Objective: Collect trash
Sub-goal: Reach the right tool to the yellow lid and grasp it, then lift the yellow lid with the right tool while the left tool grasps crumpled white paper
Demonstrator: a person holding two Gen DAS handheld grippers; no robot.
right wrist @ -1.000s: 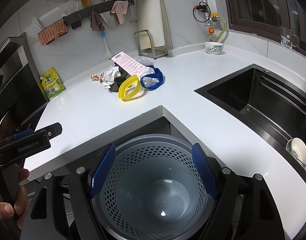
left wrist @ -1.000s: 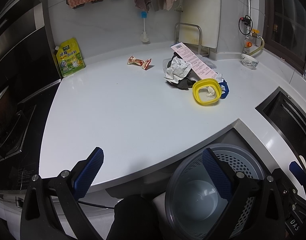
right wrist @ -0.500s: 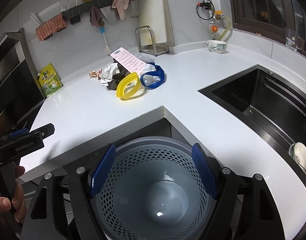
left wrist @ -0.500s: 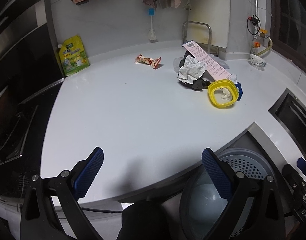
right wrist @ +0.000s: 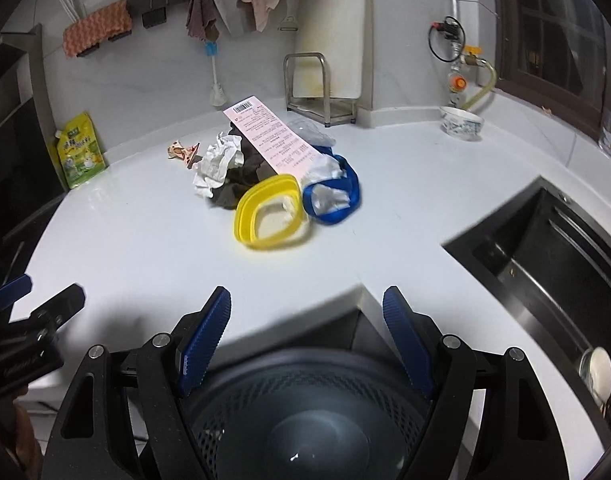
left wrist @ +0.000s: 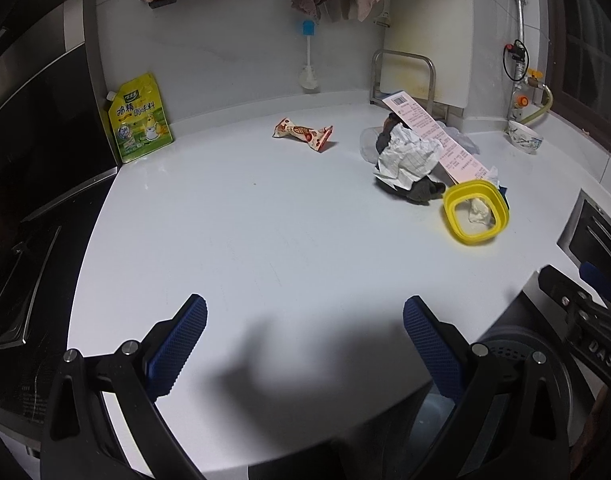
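A trash pile lies on the white counter [left wrist: 265, 220]: crumpled white paper [left wrist: 405, 156] [right wrist: 215, 162], a pink receipt [left wrist: 433, 136] [right wrist: 271, 142], a dark rag [right wrist: 235, 190], a yellow ring [left wrist: 475, 210] [right wrist: 269, 210], a blue ring [right wrist: 337, 196] around crumpled plastic. A red snack wrapper [left wrist: 303, 133] [right wrist: 183, 151] lies apart to the left. A grey perforated bin [right wrist: 305, 420] [left wrist: 517, 364] stands below the counter corner. My left gripper [left wrist: 303, 344] is open and empty over the counter's front. My right gripper [right wrist: 305, 340] is open and empty above the bin.
A yellow seasoning pouch [left wrist: 139, 120] leans at the back left by the stove [left wrist: 17, 260]. A metal rack [right wrist: 319, 88] and a small bowl [right wrist: 461, 122] stand at the back. A black sink [right wrist: 545, 248] is on the right.
Both grippers have moved forward and up toward the counter. The trash pile looks nearer and the bin has slid lower in both views. Both stay open.
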